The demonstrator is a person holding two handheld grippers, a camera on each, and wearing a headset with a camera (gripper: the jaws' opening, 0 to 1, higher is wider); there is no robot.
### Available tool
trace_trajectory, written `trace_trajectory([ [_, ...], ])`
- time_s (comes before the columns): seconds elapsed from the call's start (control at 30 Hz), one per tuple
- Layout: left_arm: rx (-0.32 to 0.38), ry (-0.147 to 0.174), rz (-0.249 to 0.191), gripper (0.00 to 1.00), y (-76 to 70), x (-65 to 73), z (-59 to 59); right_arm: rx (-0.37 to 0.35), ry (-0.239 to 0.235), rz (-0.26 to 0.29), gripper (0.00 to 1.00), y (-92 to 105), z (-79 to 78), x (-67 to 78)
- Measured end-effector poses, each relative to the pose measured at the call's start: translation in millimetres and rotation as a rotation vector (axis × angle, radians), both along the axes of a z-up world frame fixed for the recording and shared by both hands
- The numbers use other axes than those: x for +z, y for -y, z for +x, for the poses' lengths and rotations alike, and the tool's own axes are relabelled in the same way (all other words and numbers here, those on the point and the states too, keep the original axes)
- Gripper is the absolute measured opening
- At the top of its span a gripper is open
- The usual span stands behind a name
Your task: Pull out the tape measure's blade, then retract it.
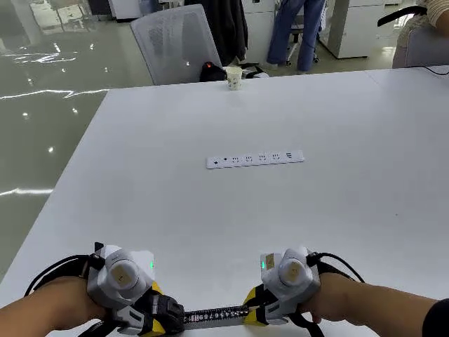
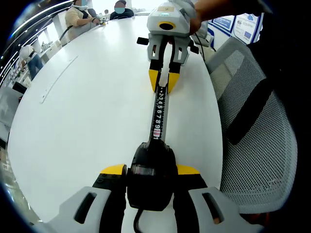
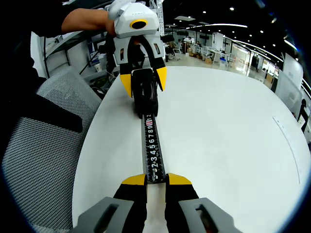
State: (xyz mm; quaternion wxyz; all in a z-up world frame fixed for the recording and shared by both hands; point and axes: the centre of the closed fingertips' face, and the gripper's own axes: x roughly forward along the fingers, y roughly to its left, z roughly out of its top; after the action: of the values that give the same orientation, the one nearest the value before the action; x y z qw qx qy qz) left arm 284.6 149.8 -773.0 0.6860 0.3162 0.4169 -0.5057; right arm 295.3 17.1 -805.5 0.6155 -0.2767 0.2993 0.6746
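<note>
A black tape measure case (image 2: 151, 172) sits between the yellow-tipped fingers of my left gripper (image 2: 150, 171), which is shut on it; the same case (image 1: 168, 314) lies at the near table edge in the head view. Its black blade (image 1: 216, 315) with white numbers runs out to the right over the white table. My right gripper (image 3: 155, 179) is shut on the blade's end (image 3: 154, 172). In the right gripper view the blade (image 3: 151, 150) stretches back to the case (image 3: 145, 94). In the head view the left gripper (image 1: 160, 317) and right gripper (image 1: 251, 315) face each other, a short span apart.
A white power strip (image 1: 255, 159) lies mid-table. A paper cup (image 1: 233, 77) stands at the far edge, with a grey chair (image 1: 179, 43) behind it. People stand and sit beyond the table. A mesh chair (image 2: 257, 141) is close by the near table edge.
</note>
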Motion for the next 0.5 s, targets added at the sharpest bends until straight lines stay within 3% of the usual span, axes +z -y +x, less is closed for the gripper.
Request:
trace_trajectory([
  [0.5, -0.001, 0.003, -0.006, 0.31, 0.6, 0.3, -0.4, -0.017, -0.001, 0.003, 0.10, 12.0, 1.1, 0.2],
])
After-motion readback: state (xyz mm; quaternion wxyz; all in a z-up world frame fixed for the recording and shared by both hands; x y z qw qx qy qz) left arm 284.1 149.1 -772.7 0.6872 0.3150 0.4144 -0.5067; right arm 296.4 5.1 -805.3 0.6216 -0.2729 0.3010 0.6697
